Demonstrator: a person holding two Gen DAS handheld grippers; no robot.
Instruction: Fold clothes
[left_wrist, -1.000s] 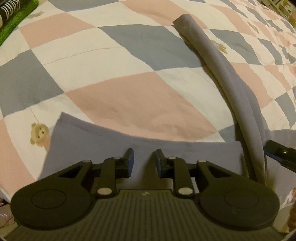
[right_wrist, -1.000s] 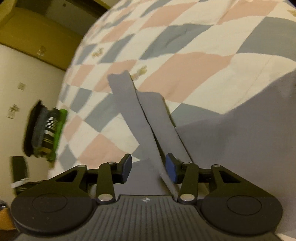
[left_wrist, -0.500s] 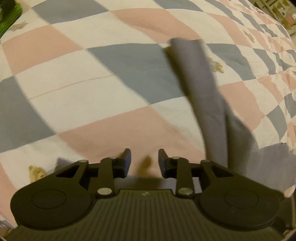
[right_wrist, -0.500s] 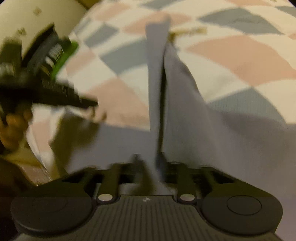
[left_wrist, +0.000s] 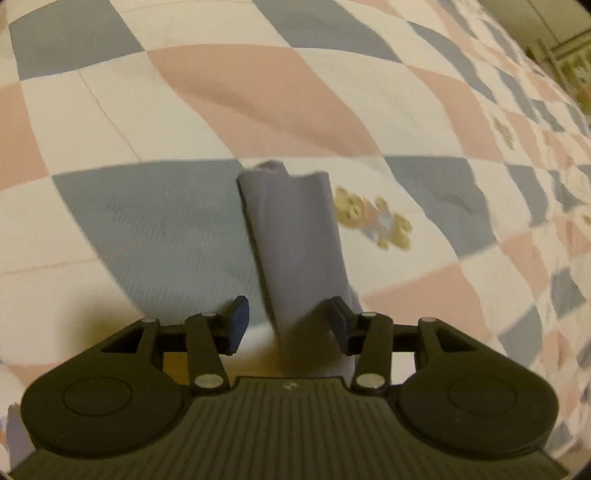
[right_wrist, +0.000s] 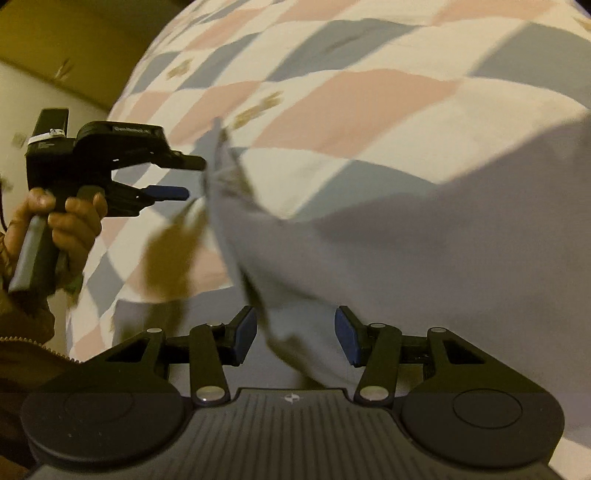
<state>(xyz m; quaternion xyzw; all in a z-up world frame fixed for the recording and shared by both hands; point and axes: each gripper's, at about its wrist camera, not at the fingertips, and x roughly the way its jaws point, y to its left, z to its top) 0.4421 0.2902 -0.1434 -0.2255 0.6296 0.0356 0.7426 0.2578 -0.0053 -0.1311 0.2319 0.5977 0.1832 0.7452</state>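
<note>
The left claw (left_wrist: 288, 325), its jaws just widening, straddles a grey sleeve (left_wrist: 295, 236) on the checked quilt (left_wrist: 147, 221).

Checked pink, grey and cream bedspread (left_wrist: 258, 92) with teddy-bear prints (left_wrist: 373, 218), warm dim light.

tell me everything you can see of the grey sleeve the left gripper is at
The grey sleeve is a long, narrow strip of soft, matte, knit-looking cloth in plain bluish grey. It lies on the checked quilt, cuff end pointing away beside a bear print, and runs back between the left gripper's spread jaws, which have just been opening. It joins the garment's wide body.
</note>
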